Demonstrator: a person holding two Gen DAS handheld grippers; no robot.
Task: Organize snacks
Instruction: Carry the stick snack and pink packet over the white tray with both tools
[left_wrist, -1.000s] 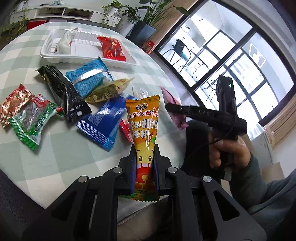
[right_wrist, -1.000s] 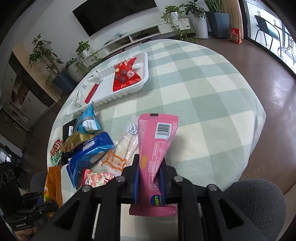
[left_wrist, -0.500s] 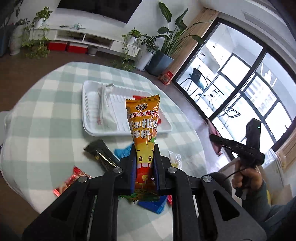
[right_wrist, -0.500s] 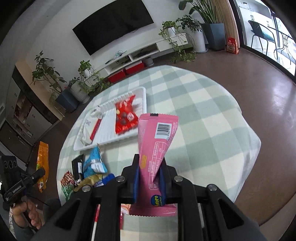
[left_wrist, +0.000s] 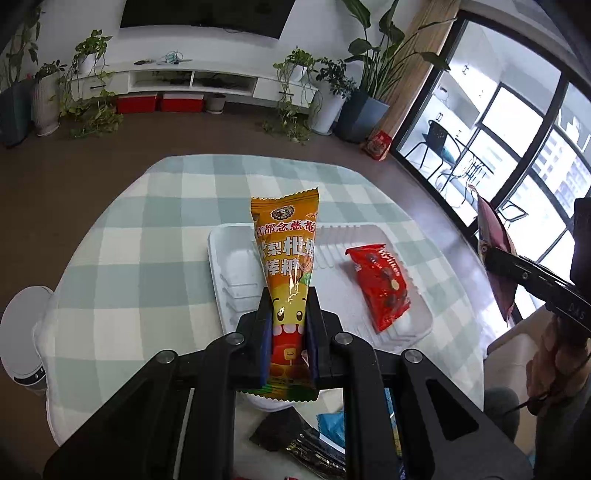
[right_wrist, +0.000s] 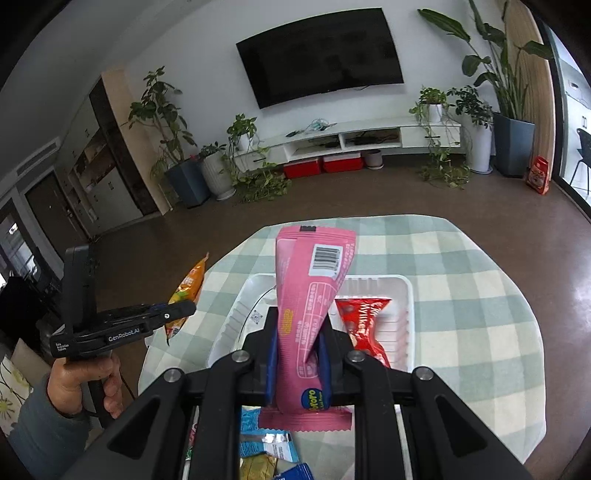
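Orange packet (left_wrist: 286, 273) between left gripper (left_wrist: 287, 334) fingers

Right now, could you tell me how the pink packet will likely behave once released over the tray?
The pink packet twists in the right gripper, so it's probably floppy. It stands unsupported, suggesting lightness. It should drop flat into the tray.

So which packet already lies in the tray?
Find the round checked table, then the white tray on it. The red packet lies flat at the tray's right end; the orange and pink packets are held upright in tongs instead.
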